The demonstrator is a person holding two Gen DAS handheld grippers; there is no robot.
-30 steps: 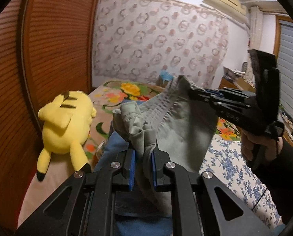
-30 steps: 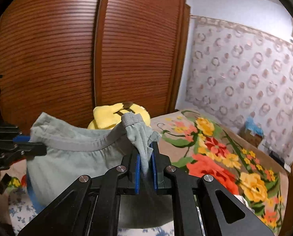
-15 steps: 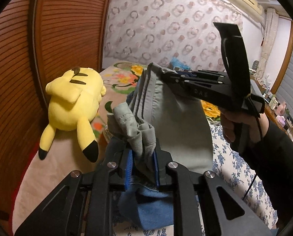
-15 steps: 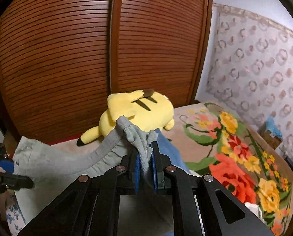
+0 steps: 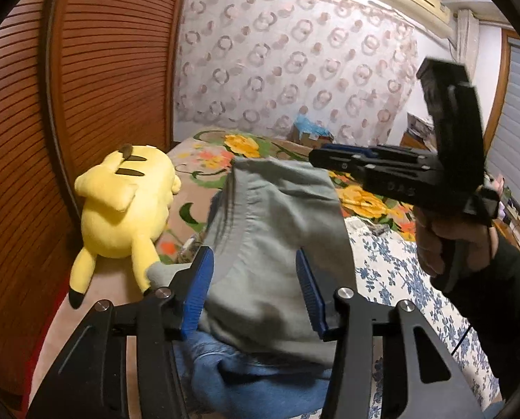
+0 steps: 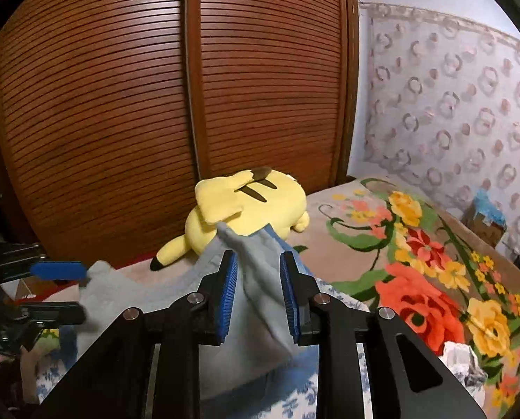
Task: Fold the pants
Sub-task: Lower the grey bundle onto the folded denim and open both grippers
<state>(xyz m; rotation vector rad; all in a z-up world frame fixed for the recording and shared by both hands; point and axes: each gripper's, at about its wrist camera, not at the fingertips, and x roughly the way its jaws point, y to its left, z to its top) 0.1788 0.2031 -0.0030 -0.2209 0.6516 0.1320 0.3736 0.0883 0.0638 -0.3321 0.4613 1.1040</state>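
The grey-green pants (image 5: 277,227) lie bunched on a blue garment (image 5: 253,380) on the bed. My left gripper (image 5: 253,262) is opening, its blue pads standing wide on either side of the cloth without pressing it. In the right wrist view the right gripper (image 6: 257,258) is opening too, and a fold of the pants (image 6: 256,289) hangs loose between its pads. From the left wrist view the right gripper (image 5: 317,157) hovers just above the pants' far edge, held by a person's hand (image 5: 448,241). At the left of the right wrist view, the left gripper (image 6: 81,291) is beside the pants' other end.
A yellow plush toy (image 5: 127,206) lies left of the pants against the slatted wooden wardrobe doors (image 6: 120,104). A flowered blanket (image 6: 417,272) covers the far part of the bed. A blue-and-white floral sheet (image 5: 392,272) covers the near right.
Both grippers were shut on bunched pants corners; now both jaws have spread and the cloth has dropped onto the blue garment. The right gripper has moved away to the right.
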